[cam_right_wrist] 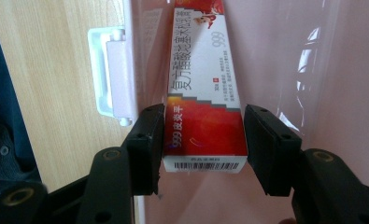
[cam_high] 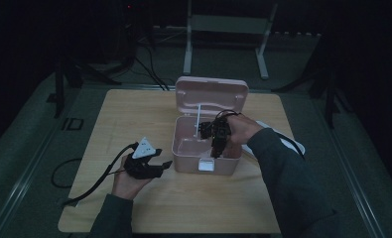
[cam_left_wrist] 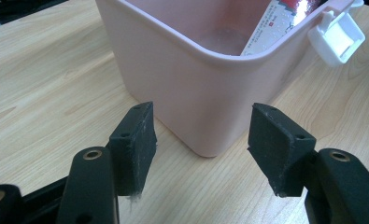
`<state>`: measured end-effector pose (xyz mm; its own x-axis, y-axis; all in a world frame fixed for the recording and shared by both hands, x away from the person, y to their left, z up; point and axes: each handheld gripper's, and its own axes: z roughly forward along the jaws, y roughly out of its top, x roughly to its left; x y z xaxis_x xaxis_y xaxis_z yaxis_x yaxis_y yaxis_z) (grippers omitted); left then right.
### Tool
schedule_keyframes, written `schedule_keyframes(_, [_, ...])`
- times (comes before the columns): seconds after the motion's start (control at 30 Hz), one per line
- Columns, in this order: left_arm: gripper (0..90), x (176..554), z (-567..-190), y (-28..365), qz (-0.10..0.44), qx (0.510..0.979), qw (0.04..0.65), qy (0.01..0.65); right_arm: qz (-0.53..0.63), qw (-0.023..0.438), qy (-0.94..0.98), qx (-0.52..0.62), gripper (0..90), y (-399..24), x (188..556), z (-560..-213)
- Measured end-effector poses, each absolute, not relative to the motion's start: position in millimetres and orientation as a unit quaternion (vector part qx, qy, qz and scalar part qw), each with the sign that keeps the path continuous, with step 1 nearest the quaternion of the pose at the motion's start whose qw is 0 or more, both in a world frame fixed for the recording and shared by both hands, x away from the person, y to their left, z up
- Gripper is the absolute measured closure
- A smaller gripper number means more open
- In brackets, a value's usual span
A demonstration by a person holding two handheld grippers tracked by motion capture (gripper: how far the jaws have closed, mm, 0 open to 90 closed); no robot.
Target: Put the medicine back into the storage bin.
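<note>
You are working in a recording lab or studio, not a home. 1 small wooden table (cam_high: 134, 114) stands alone on grey floor matting (cam_high: 30, 139), ringed by black stand legs (cam_high: 67, 74) and loose cables (cam_high: 149, 64). A white metal frame (cam_high: 228, 29) stands behind it. The surroundings are unlit and dark.

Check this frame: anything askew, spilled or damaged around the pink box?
Nothing stands out. The pink plastic box sits square on the wooden table, lid up, and the red-and-white carton lies undamaged inside between the right tongs.
</note>
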<state>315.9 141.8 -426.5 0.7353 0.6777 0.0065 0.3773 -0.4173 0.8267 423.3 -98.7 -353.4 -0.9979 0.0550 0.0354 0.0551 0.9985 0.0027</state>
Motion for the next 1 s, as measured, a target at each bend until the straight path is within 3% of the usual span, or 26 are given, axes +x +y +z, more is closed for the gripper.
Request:
schedule_keyframes(0.23, [40.9,315.8,-426.0,142.4,0.176,0.823,0.435,0.32,-0.003,0.015,-0.999,-0.033,49.1,-101.0,421.4,-349.6])
schedule_keyframes(0.43, [40.9,315.6,-425.1,143.9,0.179,0.823,0.434,0.32,-0.025,-0.017,-0.999,-0.044,49.3,-117.8,411.7,-331.5])
schedule_keyframes(0.8, [40.9,315.8,-425.6,144.2,0.178,0.822,0.434,0.321,-0.082,-0.053,-0.99,-0.106,50.9,-175.6,409.5,-303.4])
schedule_keyframes(1.0, [41.0,315.6,-426.0,145.1,0.177,0.82,0.437,0.324,-0.1,-0.068,-0.978,-0.168,57.3,-217.7,417.1,-303.3])
